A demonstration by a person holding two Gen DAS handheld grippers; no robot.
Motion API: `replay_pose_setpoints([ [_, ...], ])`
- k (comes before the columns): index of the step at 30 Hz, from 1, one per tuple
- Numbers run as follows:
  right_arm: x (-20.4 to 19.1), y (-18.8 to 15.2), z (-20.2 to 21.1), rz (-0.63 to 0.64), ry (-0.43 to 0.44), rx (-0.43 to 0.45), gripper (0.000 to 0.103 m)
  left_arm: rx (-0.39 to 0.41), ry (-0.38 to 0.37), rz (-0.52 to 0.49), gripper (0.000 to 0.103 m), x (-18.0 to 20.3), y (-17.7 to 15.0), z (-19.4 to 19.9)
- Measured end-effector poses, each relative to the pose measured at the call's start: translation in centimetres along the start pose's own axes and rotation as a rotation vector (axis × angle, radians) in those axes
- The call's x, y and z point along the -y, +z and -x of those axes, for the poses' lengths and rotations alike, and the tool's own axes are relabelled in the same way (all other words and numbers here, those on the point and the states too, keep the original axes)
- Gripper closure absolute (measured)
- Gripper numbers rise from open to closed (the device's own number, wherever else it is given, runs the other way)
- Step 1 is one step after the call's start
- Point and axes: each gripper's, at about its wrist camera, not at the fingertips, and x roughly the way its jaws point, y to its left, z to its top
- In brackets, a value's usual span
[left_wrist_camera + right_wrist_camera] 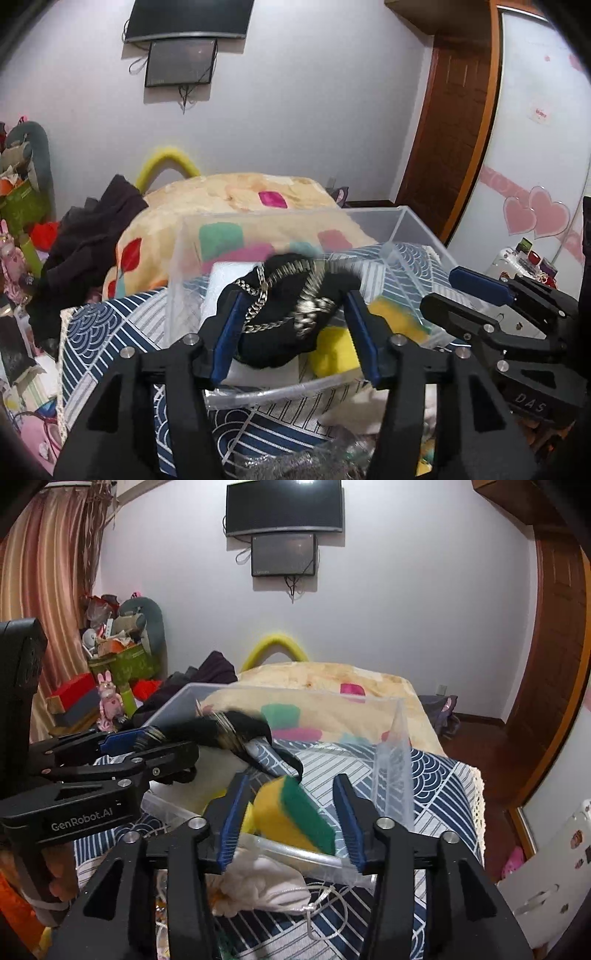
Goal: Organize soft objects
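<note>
The left tool point(291, 332) stands apart around a black chained cloth point(284, 317) over the clear bin point(413, 229); the right tool point(288, 825), apart, flanks a sponge point(295, 812).

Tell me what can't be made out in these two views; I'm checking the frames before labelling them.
- Black chained item, left wrist view: motion-blurred; grip by the left gripper is unclear.
- Clear bin, both views: its floor is hidden by the item and yellow-green sponge.
- White drawstring pouch, right wrist view: partly behind the right gripper.
- Right wrist view: whether the sponge is gripped is unclear.
</note>
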Motion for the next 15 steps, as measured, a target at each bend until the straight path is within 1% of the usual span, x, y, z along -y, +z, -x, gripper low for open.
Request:
replay_pose_setpoints([
  [2,0.0,0.1,0.6,-0.002,0.002,0.016,0.056,0.019,-0.001,-0.011,0.038,0.3,0.1,0.9],
  [3,0.0,0.1,1.0,-0.004,0.005,0.024,0.054,0.034,0.000,-0.015,0.034,0.4,0.1,1.6],
  [4,0.0,0.1,1.2,-0.005,0.007,0.028,0.052,0.045,0.002,-0.017,0.030,0.6,0.1,2.1],
  [5,0.0,0.0,1.6,-0.006,0.009,0.038,0.048,0.052,0.002,-0.017,0.027,0.6,0.1,2.5],
  [6,0.0,-0.1,1.9,-0.007,0.011,0.048,0.044,0.064,0.001,-0.017,0.023,0.7,0.0,3.1],
  [10,0.0,-0.7,3.0,-0.006,0.011,0.067,0.041,0.106,0.005,-0.023,0.009,1.0,-0.6,5.2],
  [13,-0.2,-1.1,3.4,-0.013,0.020,0.069,0.039,0.127,0.013,-0.020,0.008,1.0,-1.1,6.3],
  [15,-0.4,-1.4,3.4,-0.020,0.026,0.067,0.035,0.128,0.016,-0.021,0.007,1.0,-1.7,6.7],
])
